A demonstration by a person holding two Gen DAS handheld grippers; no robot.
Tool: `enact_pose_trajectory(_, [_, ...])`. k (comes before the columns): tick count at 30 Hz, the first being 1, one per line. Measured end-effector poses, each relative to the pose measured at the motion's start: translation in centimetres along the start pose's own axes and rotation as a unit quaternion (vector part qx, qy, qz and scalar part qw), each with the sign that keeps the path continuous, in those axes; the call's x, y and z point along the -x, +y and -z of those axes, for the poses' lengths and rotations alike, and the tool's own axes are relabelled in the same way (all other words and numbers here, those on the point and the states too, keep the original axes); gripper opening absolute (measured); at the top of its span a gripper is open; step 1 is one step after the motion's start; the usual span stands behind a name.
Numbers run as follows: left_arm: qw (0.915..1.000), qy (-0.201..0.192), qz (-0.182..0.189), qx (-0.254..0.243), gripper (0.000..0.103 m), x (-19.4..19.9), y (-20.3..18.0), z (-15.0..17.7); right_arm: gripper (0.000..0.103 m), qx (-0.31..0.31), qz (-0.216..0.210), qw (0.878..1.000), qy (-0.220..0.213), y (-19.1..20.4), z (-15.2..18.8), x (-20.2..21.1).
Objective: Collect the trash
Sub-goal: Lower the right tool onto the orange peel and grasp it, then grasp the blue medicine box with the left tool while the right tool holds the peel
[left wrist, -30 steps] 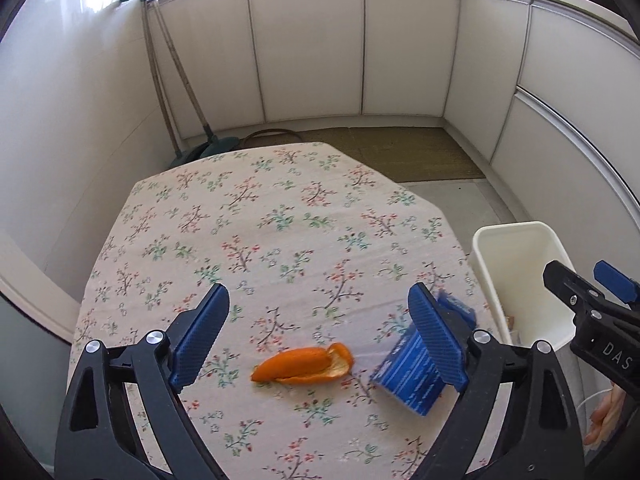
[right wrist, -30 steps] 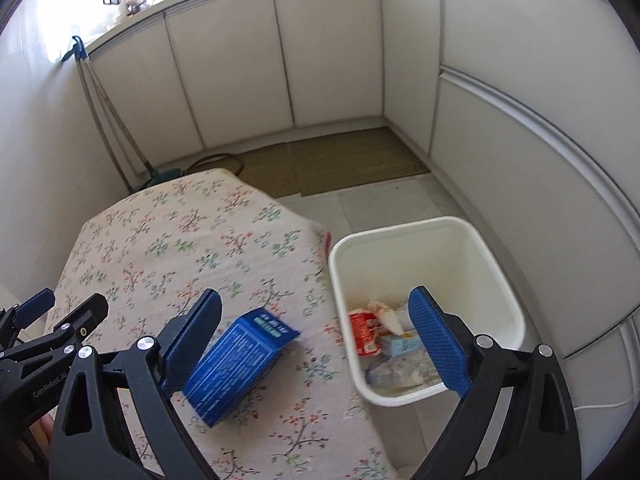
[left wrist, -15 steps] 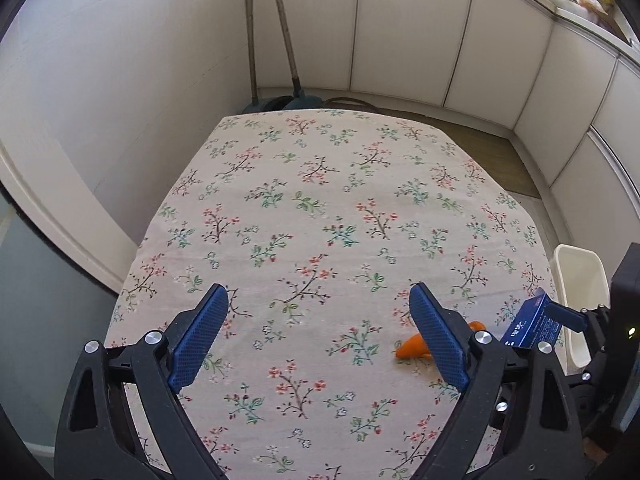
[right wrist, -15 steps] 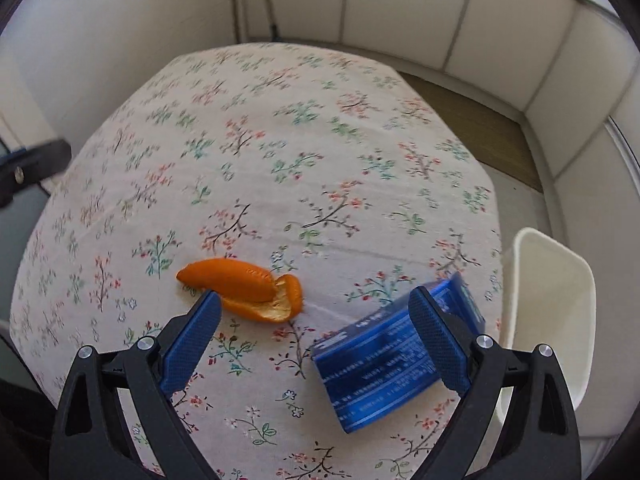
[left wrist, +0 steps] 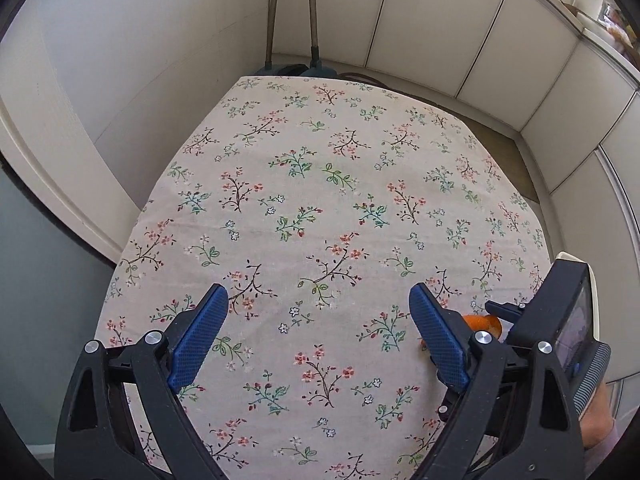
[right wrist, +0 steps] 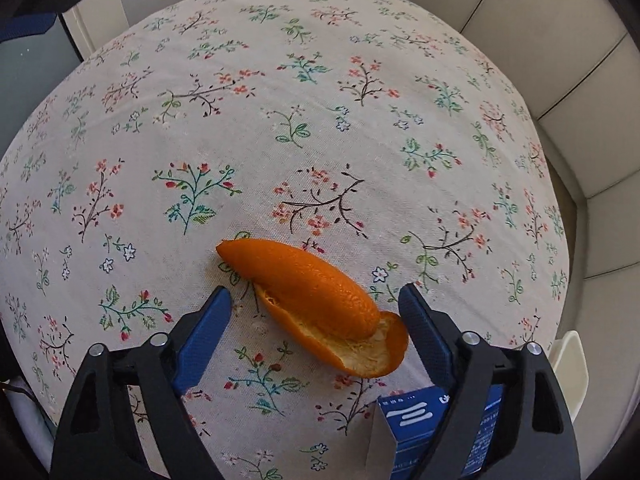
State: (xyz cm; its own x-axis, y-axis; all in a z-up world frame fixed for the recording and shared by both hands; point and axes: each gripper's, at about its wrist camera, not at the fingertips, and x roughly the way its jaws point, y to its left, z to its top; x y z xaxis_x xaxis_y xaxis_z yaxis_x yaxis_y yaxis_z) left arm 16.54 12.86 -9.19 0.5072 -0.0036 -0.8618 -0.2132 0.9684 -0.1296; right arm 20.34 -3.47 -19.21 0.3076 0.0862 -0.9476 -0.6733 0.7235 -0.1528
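An orange peel (right wrist: 316,304) lies on the floral tablecloth (right wrist: 320,120). My right gripper (right wrist: 314,306) hangs low over it with a blue finger on each side; its jaws are closing, and the pads do not press the peel. A blue carton (right wrist: 424,424) lies just behind the right finger, partly hidden by it. In the left wrist view my left gripper (left wrist: 318,320) stands open over bare cloth with nothing between its fingers. A sliver of the peel (left wrist: 482,323) shows beyond its right finger, beside the right gripper's black body (left wrist: 560,312).
A white bin's rim (right wrist: 570,364) shows off the table's right edge. Two mop or broom handles (left wrist: 312,12) lean on the far wall past the table. White cabinet panels (left wrist: 440,28) ring the room. A hand (left wrist: 596,416) shows at the lower right.
The right gripper rolled and came down from over the bin and carton until its fingers straddle the peel. The left gripper slid left, so peel and carton left its centre.
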Motion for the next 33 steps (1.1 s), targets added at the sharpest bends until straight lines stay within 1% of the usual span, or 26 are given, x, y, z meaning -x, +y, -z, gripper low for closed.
enact_pose_trajectory(1, [1.0000,0.001,0.000,0.001,0.088,0.0,0.1,0.0,0.074,-0.004,-0.010,1.000,-0.004,-0.1,-0.1,0.0])
enact_pose_trajectory(2, [1.0000,0.002,-0.001,0.000,0.088,-0.1,0.2,0.0,0.060,-0.009,-0.022,1.000,-0.005,-0.3,-0.3,0.0])
enact_pose_trajectory(3, [1.0000,0.002,-0.002,0.000,0.088,-0.1,0.2,0.1,0.049,-0.014,-0.035,0.999,-0.006,-0.4,-0.4,0.0])
enact_pose_trajectory(5, [1.0000,0.005,-0.003,0.001,0.088,-0.3,0.4,0.1,0.043,-0.024,-0.034,0.999,-0.010,-0.6,-0.5,0.2])
enact_pose_trajectory(6, [1.0000,0.007,-0.002,0.003,0.088,-0.4,0.4,0.1,0.038,-0.027,-0.036,0.999,-0.011,-0.6,-0.5,0.2])
enact_pose_trajectory(7, [1.0000,0.009,0.000,0.005,0.088,-0.4,0.5,0.1,0.035,-0.032,-0.038,0.999,-0.014,-0.5,-0.5,0.3])
enact_pose_trajectory(9, [0.9999,0.010,0.001,0.008,0.088,-0.5,0.4,0.1,0.023,-0.041,-0.041,0.998,-0.020,-0.6,-0.5,0.7])
enact_pose_trajectory(11, [0.9999,0.008,0.002,0.010,0.088,-0.5,0.1,0.0,0.017,-0.052,-0.037,0.997,-0.032,-0.8,-0.6,1.3])
enact_pose_trajectory(14, [0.9999,0.002,0.005,0.009,0.088,-0.3,-0.5,-0.1,0.015,-0.076,-0.032,0.995,-0.048,-1.3,-0.8,2.2])
enact_pose_trajectory(17, [0.9999,-0.008,0.006,0.010,0.088,0.0,-1.4,-0.3,0.015,-0.105,-0.023,0.992,-0.068,-2.1,-0.6,3.9])
enact_pose_trajectory(20, [0.9997,-0.016,0.014,0.016,0.088,0.1,-2.3,-0.5,0.015,-0.154,-0.015,0.984,-0.090,-3.3,0.3,6.0])
enact_pose_trajectory(24, [0.9995,-0.014,0.027,0.007,0.088,-0.2,-4.5,-0.5,0.015,-0.233,0.002,0.964,-0.127,-6.0,2.5,9.1])
enact_pose_trajectory(27, [0.9990,-0.008,0.044,-0.010,0.088,-0.8,-6.9,-0.3,0.015,-0.286,0.020,0.945,-0.156,-8.2,5.2,11.6])
enact_pose_trajectory(30, [0.9969,-0.007,0.065,-0.043,0.088,-1.4,-10.2,0.1,0.015,-0.319,0.038,0.930,-0.176,-10.2,7.6,13.5])
enact_pose_trajectory(33, [0.9931,0.005,0.092,-0.074,0.088,-2.2,-13.7,0.6,0.015,-0.345,0.055,0.917,-0.194,-11.6,10.4,15.9])
